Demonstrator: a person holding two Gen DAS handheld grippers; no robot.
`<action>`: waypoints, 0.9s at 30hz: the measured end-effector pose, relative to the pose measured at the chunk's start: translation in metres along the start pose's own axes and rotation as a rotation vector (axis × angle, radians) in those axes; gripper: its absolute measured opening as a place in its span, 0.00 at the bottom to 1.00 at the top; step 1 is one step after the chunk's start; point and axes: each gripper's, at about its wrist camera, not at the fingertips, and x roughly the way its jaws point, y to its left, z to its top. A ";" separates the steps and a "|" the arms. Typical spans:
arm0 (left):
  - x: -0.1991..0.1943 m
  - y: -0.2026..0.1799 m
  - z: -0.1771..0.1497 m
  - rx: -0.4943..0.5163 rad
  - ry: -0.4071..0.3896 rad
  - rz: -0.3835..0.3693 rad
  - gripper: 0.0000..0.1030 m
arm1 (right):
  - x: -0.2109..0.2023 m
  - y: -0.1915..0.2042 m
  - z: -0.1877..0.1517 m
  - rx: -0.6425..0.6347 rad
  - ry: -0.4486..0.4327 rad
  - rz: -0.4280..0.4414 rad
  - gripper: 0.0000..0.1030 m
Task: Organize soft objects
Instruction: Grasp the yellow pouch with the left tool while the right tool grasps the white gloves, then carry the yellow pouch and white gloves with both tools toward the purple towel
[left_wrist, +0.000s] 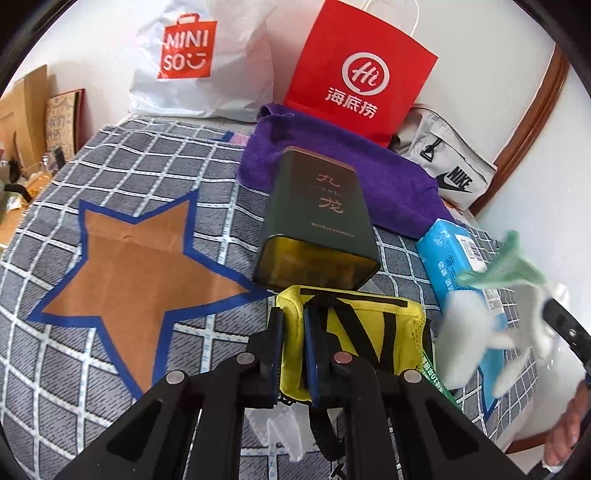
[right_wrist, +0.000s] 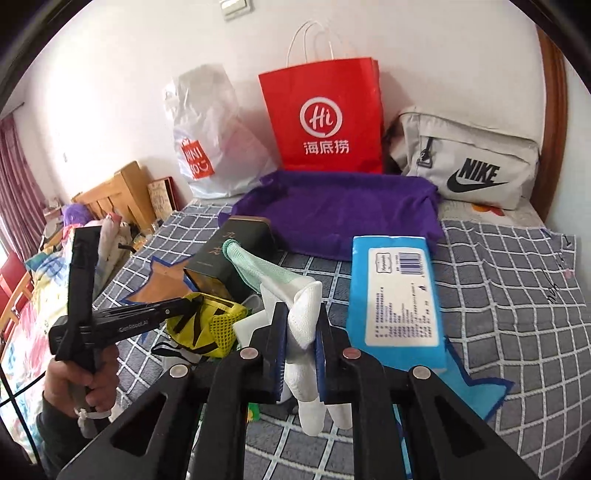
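Gripping: left gripper (left_wrist: 293, 347) jaws clamped on edge of yellow mesh pouch (left_wrist: 354, 332); right gripper (right_wrist: 301, 347) jaws pinched on white glove (right_wrist: 304, 317), green cuff (right_wrist: 258, 267) trailing forward, raised just above bed (right_wrist: 498, 280). Pouch resting on bed, just before dark tin (left_wrist: 317, 218). Judged light, limp, non-fragile; glove likely to droop and slip, so best held mid-palm; pouch best held at stitched rim. Noted beyond: blue tissue pack (right_wrist: 395, 291), purple towel (right_wrist: 340, 214), red paper bag (right_wrist: 325, 118).
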 end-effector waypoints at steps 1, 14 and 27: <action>-0.002 0.001 0.000 -0.002 -0.003 0.005 0.10 | -0.006 -0.001 -0.002 0.003 -0.009 -0.002 0.13; -0.036 -0.002 -0.001 -0.010 -0.038 0.074 0.10 | -0.047 -0.039 -0.050 0.082 0.022 -0.050 0.13; -0.066 -0.015 0.008 -0.029 -0.075 0.102 0.10 | -0.038 -0.054 -0.089 0.127 0.109 -0.068 0.13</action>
